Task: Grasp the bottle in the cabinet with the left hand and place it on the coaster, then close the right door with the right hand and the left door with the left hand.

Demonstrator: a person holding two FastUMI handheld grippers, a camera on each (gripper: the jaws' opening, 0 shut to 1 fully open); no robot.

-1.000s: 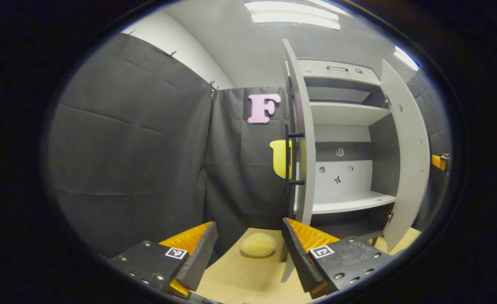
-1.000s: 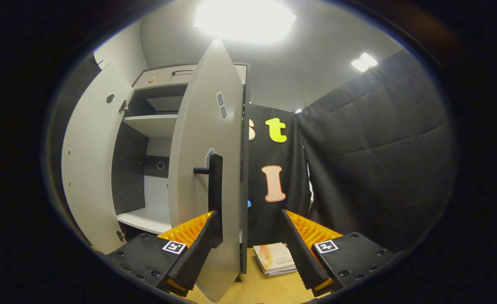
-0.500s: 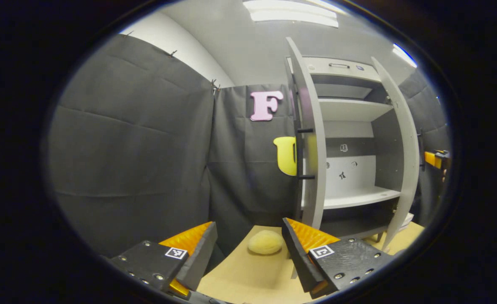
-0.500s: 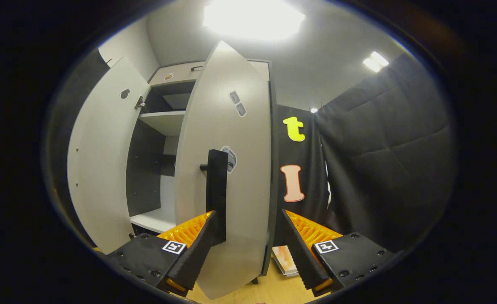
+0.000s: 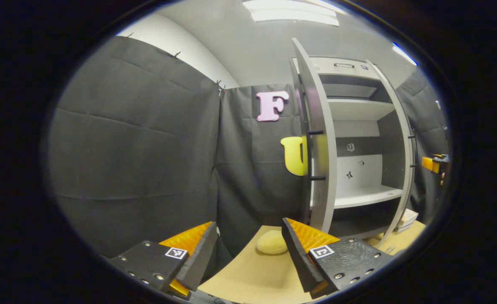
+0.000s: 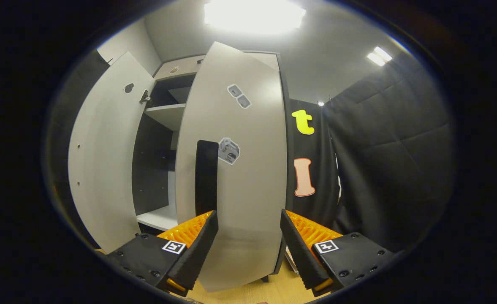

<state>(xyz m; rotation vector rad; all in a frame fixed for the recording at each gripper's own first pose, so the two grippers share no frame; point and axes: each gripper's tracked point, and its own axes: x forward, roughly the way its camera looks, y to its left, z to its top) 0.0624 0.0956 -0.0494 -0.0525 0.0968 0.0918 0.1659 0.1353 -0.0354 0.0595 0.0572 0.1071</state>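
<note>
In the right gripper view, the right hand-held gripper [image 6: 248,236] is spread wide, holding nothing, close before the grey cabinet's right door [image 6: 235,169] with its black bar handle [image 6: 206,177]; contact cannot be told. The left hand-held gripper [image 5: 248,249] hangs wide and empty over the light wooden table [image 5: 252,274], near a round pale yellow coaster [image 5: 272,243] and the grey left door [image 5: 320,139], which stands ajar.

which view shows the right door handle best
The right gripper view. The right door faces that camera, with its dark upright handle plain just above the open right gripper. In the left gripper view the same door is seen edge-on, its handle only small stubs.
</note>
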